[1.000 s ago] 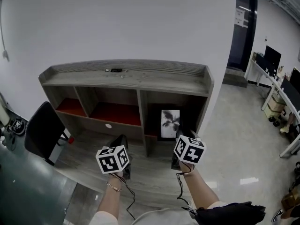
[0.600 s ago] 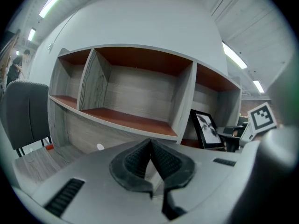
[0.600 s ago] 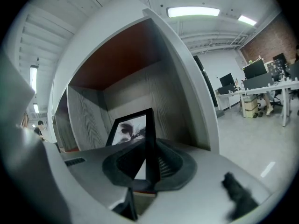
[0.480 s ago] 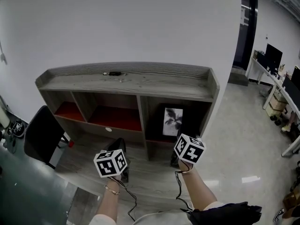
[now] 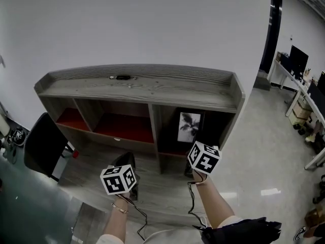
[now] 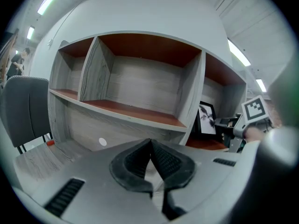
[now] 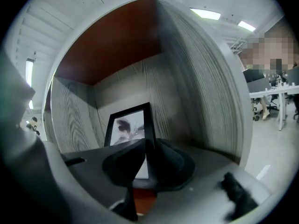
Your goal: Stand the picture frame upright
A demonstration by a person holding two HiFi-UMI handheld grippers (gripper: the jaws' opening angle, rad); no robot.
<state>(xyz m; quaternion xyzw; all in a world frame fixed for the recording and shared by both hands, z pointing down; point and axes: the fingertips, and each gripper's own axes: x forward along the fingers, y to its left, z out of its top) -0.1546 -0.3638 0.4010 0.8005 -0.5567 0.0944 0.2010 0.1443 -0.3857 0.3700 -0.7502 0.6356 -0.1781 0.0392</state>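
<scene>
**Hardly anything shifts: frame up, both tools held off**

Little has changed from a second ago. The picture frame (image 5: 189, 127) stands in the same right-hand compartment of the shelf unit (image 5: 137, 85), and the left gripper (image 5: 129, 161) sits slightly lower in the head view.

From the head view, both tools hover above the wooden surface (image 5: 162, 194) in front of the shelves. The right gripper (image 5: 189, 171) is nearest the frame's compartment but apart from the frame. A dark chair (image 5: 43, 146) stands off to the left.

In the left gripper view, the jaws meet at their tips with nothing between them. They point at the bare middle shelves, and the frame (image 6: 206, 119) shows upright far to the right.

In the right gripper view, the jaws are likewise pressed together and empty. The frame (image 7: 126, 127) stands behind them, near the compartment's back wall, and I cannot tell whether it leans on that wall.

The task looks done, so the risk now is undoing it. The right tool faces straight into that narrow compartment, and a careless forward nudge could knock the frame flat or push it askew. If its foot is poorly planted, it may also slide down unaided.
</scene>
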